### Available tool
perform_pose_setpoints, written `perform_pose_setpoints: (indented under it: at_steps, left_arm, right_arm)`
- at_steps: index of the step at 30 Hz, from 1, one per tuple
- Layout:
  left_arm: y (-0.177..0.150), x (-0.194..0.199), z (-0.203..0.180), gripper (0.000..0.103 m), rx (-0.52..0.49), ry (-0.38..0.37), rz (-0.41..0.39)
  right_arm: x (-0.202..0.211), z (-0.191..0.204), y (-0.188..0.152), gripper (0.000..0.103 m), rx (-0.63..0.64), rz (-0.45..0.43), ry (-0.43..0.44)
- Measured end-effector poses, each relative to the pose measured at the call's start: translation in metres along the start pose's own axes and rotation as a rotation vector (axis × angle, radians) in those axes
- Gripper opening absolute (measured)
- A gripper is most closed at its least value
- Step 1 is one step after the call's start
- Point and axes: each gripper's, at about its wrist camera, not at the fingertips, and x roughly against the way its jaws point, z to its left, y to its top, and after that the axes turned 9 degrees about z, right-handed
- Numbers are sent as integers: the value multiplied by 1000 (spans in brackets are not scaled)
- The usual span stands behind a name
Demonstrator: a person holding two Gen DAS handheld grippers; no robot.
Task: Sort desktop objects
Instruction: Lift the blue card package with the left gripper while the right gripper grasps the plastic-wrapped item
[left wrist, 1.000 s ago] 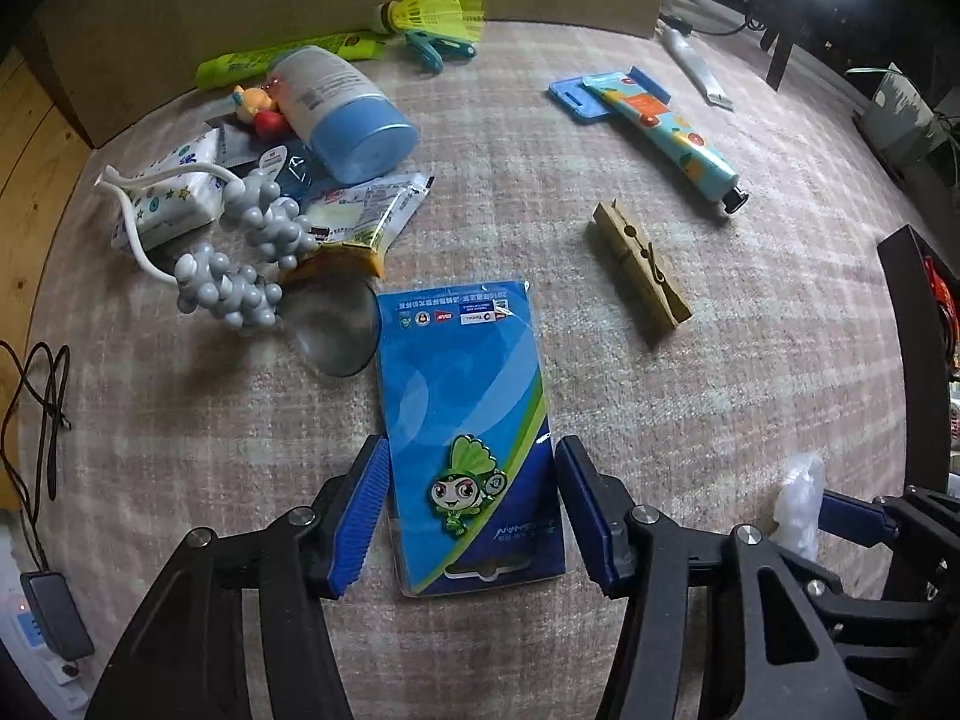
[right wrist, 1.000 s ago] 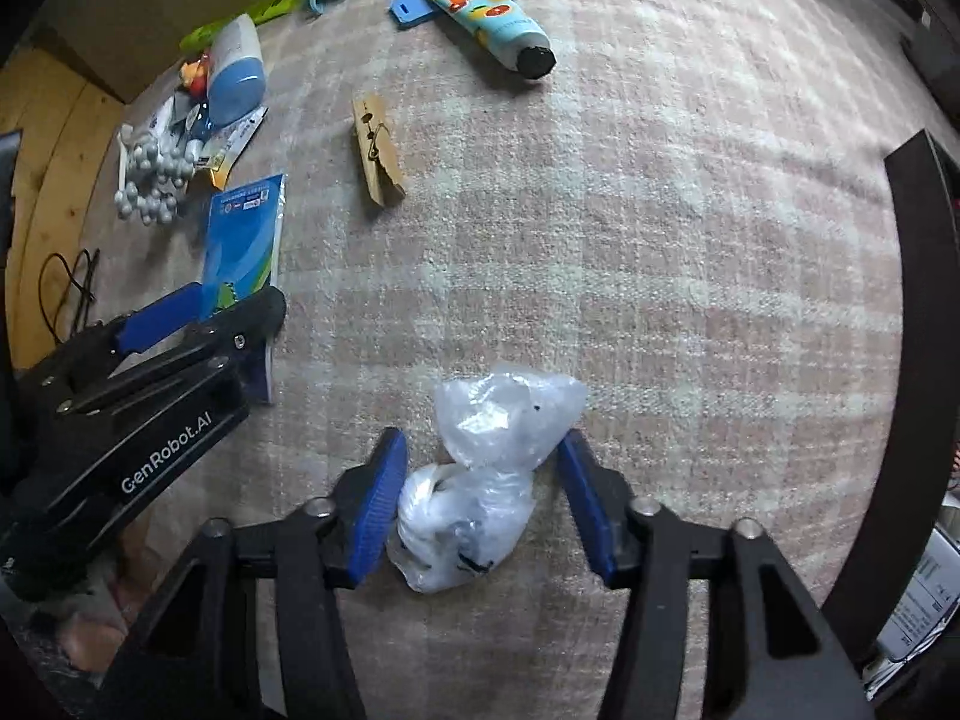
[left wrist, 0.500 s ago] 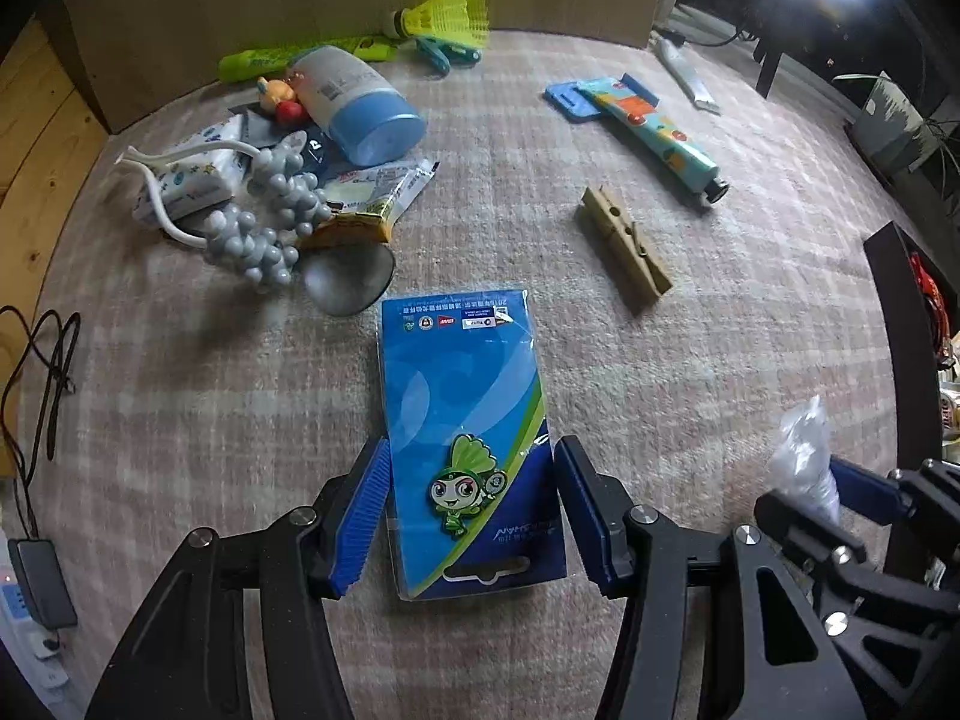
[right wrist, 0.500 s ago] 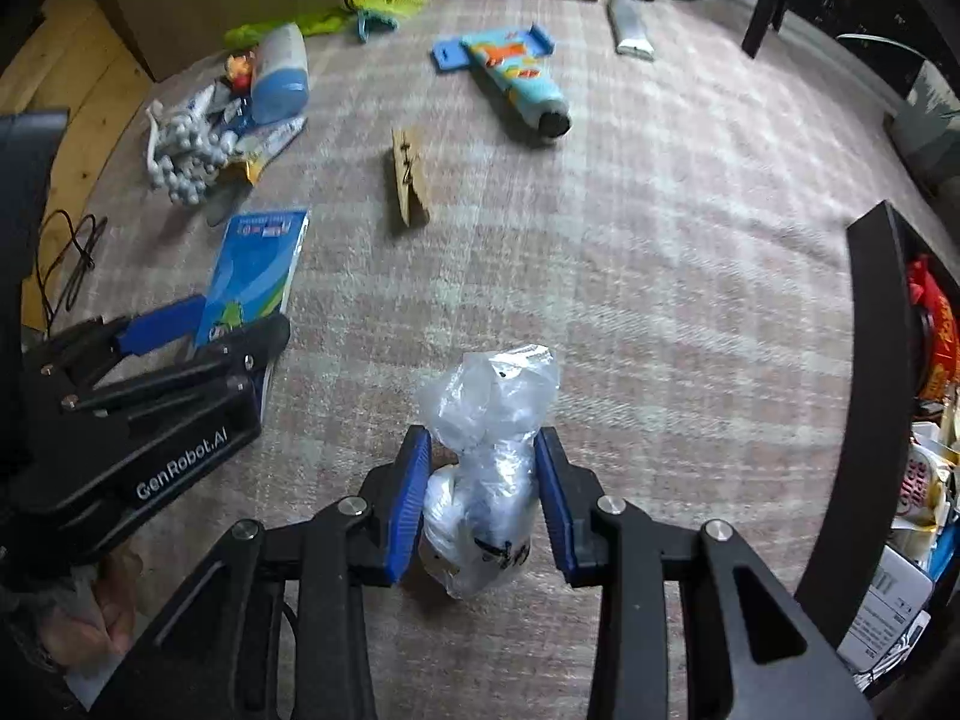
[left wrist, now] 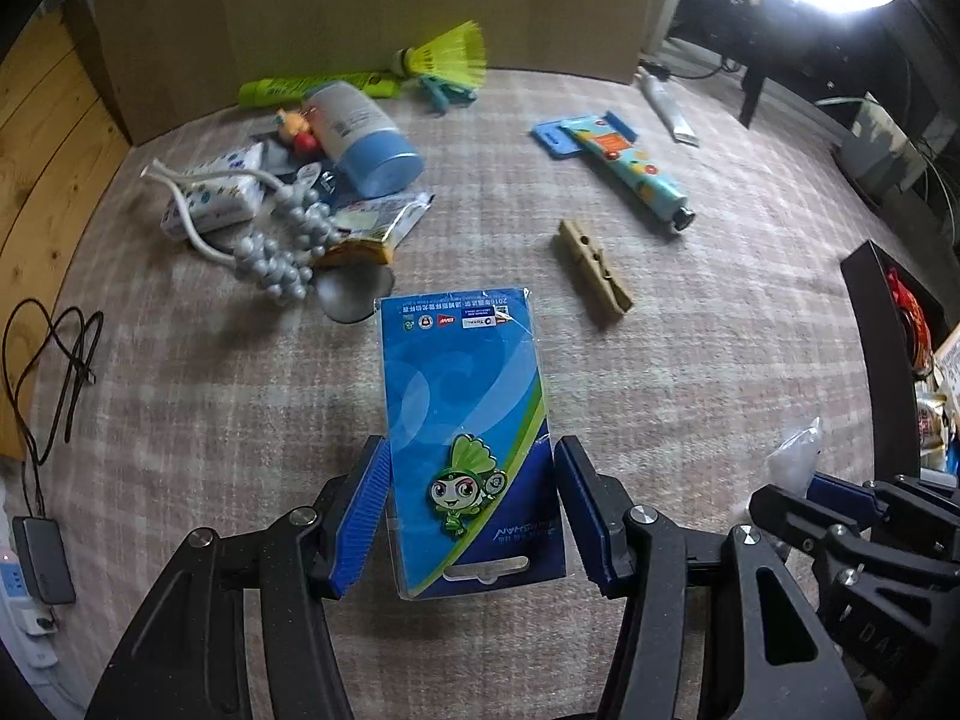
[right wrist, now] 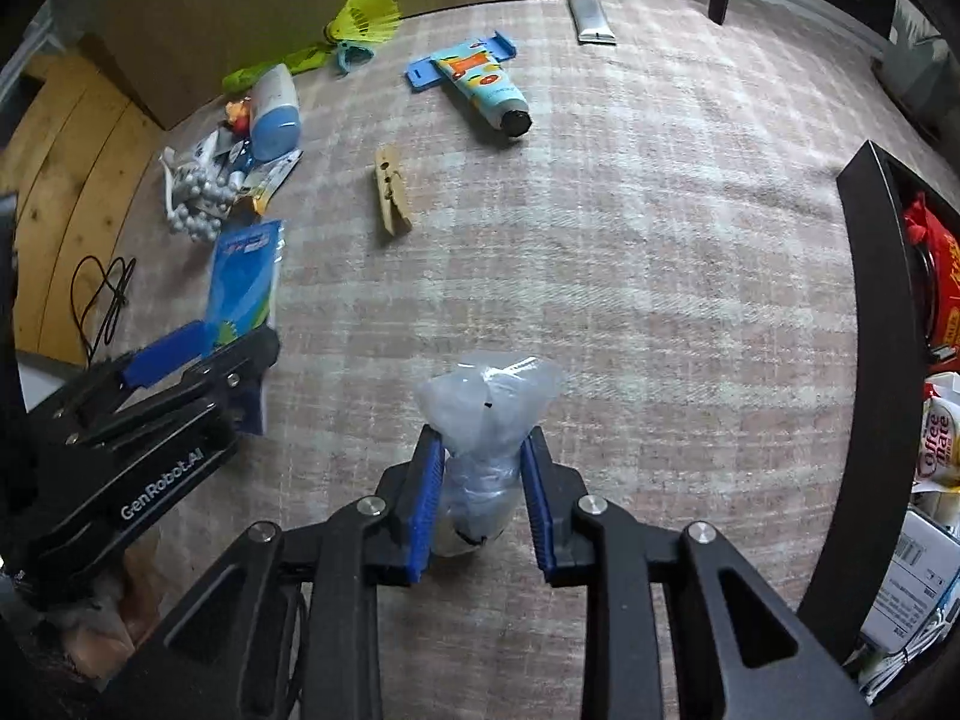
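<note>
Left gripper (left wrist: 471, 516): we see its jaws clamped on the blue card, one blue pad on each long edge.
Blue card (left wrist: 465, 414): held by its near end between the left pads; its far end reaches out ahead of the gripper, above the checked cloth (left wrist: 690, 372).
Pile (left wrist: 288, 204): well ahead of the left gripper and to its left, we count a white pack, grey beads, a blue-capped bottle and a foil sachet, all touching.
Clothespin (left wrist: 594, 273): on the cloth ahead of the left gripper, to the right of the card's far end, clear of it.
Tube (left wrist: 630, 171): beyond the clothespin, lying across a blue clip.
Right gripper (right wrist: 480, 495): its jaws are closing, and we see both pads already pressing the plastic bag.
Plastic bag (right wrist: 486, 414): squeezed at its middle between the right pads; its puffed top bulges out past the fingertips.
Black tray (right wrist: 864, 312): at the far right edge, holding packets.
</note>
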Motion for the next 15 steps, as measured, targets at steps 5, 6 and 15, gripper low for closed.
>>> perform_pose_setpoints:
  at_steps: [5, 6, 15]
  left_arm:
    - [0, -1, 10, 53, 28, -10, 2]
    - [-1, -1, 11, 53, 31, -12, 3]
    - [-4, 3, 10, 53, 23, -22, 2]
  right_arm:
    - [-6, -3, 4, 50, -11, 33, 31]
    - [-9, 0, 5, 50, -3, 37, 12]
    - [-27, 8, 7, 35, 29, 58, -70]
